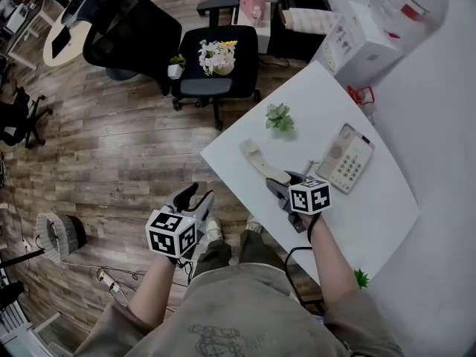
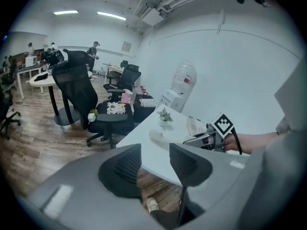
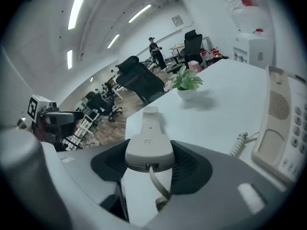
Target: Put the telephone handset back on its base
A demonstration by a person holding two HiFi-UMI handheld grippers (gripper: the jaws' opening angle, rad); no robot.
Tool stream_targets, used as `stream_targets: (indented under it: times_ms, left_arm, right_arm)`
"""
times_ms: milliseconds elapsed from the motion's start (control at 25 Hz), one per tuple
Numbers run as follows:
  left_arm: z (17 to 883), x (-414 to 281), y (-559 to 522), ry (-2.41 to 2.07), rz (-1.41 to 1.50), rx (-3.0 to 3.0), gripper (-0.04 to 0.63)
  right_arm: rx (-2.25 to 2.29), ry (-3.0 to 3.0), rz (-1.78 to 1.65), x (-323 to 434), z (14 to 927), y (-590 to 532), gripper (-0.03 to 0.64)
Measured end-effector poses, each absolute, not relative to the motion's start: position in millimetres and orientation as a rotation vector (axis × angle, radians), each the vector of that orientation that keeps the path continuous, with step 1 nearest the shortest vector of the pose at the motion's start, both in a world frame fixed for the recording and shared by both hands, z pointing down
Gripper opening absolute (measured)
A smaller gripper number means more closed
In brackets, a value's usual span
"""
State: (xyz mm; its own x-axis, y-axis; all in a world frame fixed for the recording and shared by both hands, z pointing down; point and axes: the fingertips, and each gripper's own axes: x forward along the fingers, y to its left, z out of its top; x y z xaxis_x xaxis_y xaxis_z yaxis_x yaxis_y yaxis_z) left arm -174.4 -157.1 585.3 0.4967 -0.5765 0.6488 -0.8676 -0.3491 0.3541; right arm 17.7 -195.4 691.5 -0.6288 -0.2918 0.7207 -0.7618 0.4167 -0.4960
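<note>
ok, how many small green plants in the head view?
3 plants: one on the white table beyond the handset, one on the black chair beside the flowers, one at the table's near corner. Others may be hidden.

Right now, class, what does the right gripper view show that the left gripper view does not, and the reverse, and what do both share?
Only the right gripper view: the right gripper shut on the end of the handset, and the coiled cord. Only the left gripper view: the left gripper, jaws apart and empty, and flowers on a chair. Both: the white table, the potted plant.
</note>
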Motion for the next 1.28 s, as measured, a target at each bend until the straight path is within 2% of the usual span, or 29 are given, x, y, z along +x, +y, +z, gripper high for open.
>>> stream_targets:
  times_ms: [600, 800, 1040, 1280]
  left_arm:
    - [544, -133, -145, -0.987, 0.467, 2.198, 0.202]
    - [515, -115, -148, -0.885, 0.285, 2.245, 0.211]
    - [475, -72, -148, -0.712, 0.112, 2.33, 0.274]
    - [424, -50, -148, -0.56, -0.261, 2.31, 0.317]
  right_arm:
    - [0.92, -2.419, 1.515, 12, 579, -172, 0.273]
    - [0.957, -2.602, 1.519, 21, 522, -176, 0.273]
    - [0.865, -2.812, 1.501, 14, 459, -167, 0.273]
    - [0.705, -3.01, 1.566, 10, 422, -148, 0.273]
